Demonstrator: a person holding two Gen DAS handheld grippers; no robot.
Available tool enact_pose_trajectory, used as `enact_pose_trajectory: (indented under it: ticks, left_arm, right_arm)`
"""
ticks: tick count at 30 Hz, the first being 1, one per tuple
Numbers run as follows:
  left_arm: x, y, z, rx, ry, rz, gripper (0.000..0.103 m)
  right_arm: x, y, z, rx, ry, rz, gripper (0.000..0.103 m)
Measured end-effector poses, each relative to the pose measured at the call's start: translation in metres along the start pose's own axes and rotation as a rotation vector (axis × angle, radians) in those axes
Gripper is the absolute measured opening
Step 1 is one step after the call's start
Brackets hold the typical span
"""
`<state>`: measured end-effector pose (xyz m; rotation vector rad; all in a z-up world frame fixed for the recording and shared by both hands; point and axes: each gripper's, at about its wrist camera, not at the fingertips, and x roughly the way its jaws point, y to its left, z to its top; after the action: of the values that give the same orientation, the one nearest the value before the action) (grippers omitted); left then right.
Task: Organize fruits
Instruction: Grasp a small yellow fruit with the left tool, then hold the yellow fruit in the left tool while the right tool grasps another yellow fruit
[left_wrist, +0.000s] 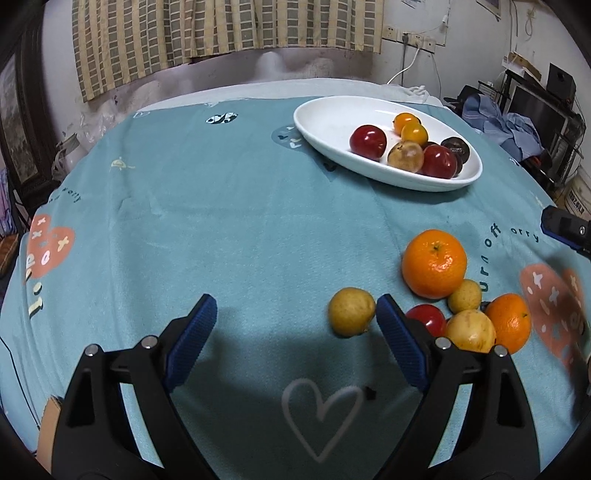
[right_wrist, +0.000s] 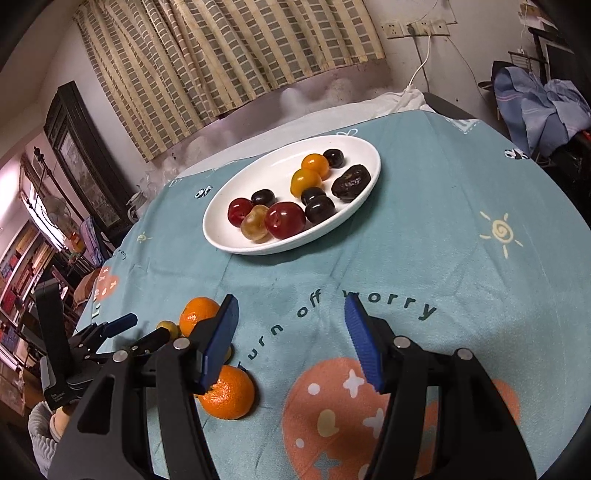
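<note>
A white oval plate (left_wrist: 325, 118) at the far right of the table holds several red, orange, yellow and dark fruits; it also shows in the right wrist view (right_wrist: 229, 206). Loose fruit lies on the teal cloth: a large orange (left_wrist: 434, 267), a small orange (left_wrist: 509, 321), a yellow fruit (left_wrist: 351, 311), two more yellow fruits (left_wrist: 471, 330) and a red one (left_wrist: 426, 317). My left gripper (left_wrist: 295, 314) is open and empty, its right finger beside the yellow fruit. My right gripper (right_wrist: 290, 317) is open and empty above the cloth, with oranges (right_wrist: 231, 393) by its left finger.
The round table is covered by a teal printed cloth (left_wrist: 221, 221). A curtain (left_wrist: 184, 33) and wall sockets are behind. Clothes and shelves (left_wrist: 517, 125) stand at the right. The left gripper shows in the right wrist view (right_wrist: 92, 343) at the left table edge.
</note>
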<state>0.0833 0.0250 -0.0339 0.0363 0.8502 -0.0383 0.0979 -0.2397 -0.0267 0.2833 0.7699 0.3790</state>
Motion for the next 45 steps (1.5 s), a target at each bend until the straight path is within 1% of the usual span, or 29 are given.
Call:
enact_pose_trajectory:
  ticks: [3,5,6,7,8,10,11,15,25,29,30,32,33,36,39,41,45]
  left_arm:
    - [0.000,-0.005,0.000,0.027,-0.004,-0.005,0.084]
    - [0.000,-0.009,0.000,0.044,-0.002,-0.037,0.070]
    - [0.000,-0.011,-0.001,0.049,0.001,-0.056,0.065]
    - [0.001,-0.012,-0.001,0.054,0.004,-0.077,0.053]
    - [0.001,-0.013,-0.001,0.054,0.008,-0.095,0.045]
    - [0.003,-0.013,-0.001,0.048,0.016,-0.122,0.038]
    - [0.005,-0.013,-0.001,0.041,0.021,-0.133,0.036]
    - [0.008,-0.015,-0.001,0.037,0.028,-0.146,0.033]
    - [0.013,-0.018,0.001,0.041,0.032,-0.127,0.033]
    - [0.013,-0.017,0.002,0.030,0.031,-0.141,0.033]
    - [0.013,-0.018,0.001,0.037,0.032,-0.133,0.033]
    - [0.012,-0.023,0.000,0.071,0.034,-0.087,0.027]
    - [0.011,-0.024,0.000,0.082,0.033,-0.073,0.026]
    - [0.011,-0.018,-0.001,0.071,0.037,-0.083,0.026]
    - [0.010,-0.008,-0.002,0.043,0.033,-0.057,0.026]
    - [0.011,-0.006,-0.002,0.034,0.033,-0.061,0.026]
    - [0.011,-0.009,-0.004,0.054,0.030,-0.047,0.026]
  right_arm:
    - [0.000,0.000,0.000,0.002,0.000,-0.003,0.061]
    - [0.001,0.001,0.000,0.001,0.002,-0.006,0.061]
    - [0.001,0.001,-0.001,0.000,0.002,-0.007,0.061]
    - [0.001,0.002,-0.001,-0.001,0.002,-0.008,0.061]
    - [0.001,0.002,-0.001,-0.002,0.003,-0.009,0.061]
    - [0.001,0.001,-0.001,-0.002,0.005,-0.010,0.060]
    - [0.001,0.000,-0.001,-0.002,0.006,-0.011,0.061]
    - [0.001,0.000,-0.001,-0.004,0.010,-0.014,0.060]
    - [0.003,-0.001,-0.001,-0.006,0.014,-0.024,0.060]
    - [0.004,-0.002,-0.001,-0.005,0.017,-0.029,0.060]
    - [0.004,-0.002,-0.001,-0.005,0.018,-0.030,0.060]
    - [0.005,-0.002,-0.001,-0.006,0.021,-0.031,0.060]
    - [0.005,-0.002,-0.001,-0.005,0.021,-0.031,0.060]
    - [0.004,-0.001,-0.001,-0.004,0.016,-0.027,0.060]
    - [0.006,0.003,-0.003,-0.024,0.022,-0.009,0.061]
    - [0.009,0.009,-0.005,-0.050,0.037,0.004,0.060]
    - [0.019,0.022,-0.012,-0.103,0.093,0.046,0.061]
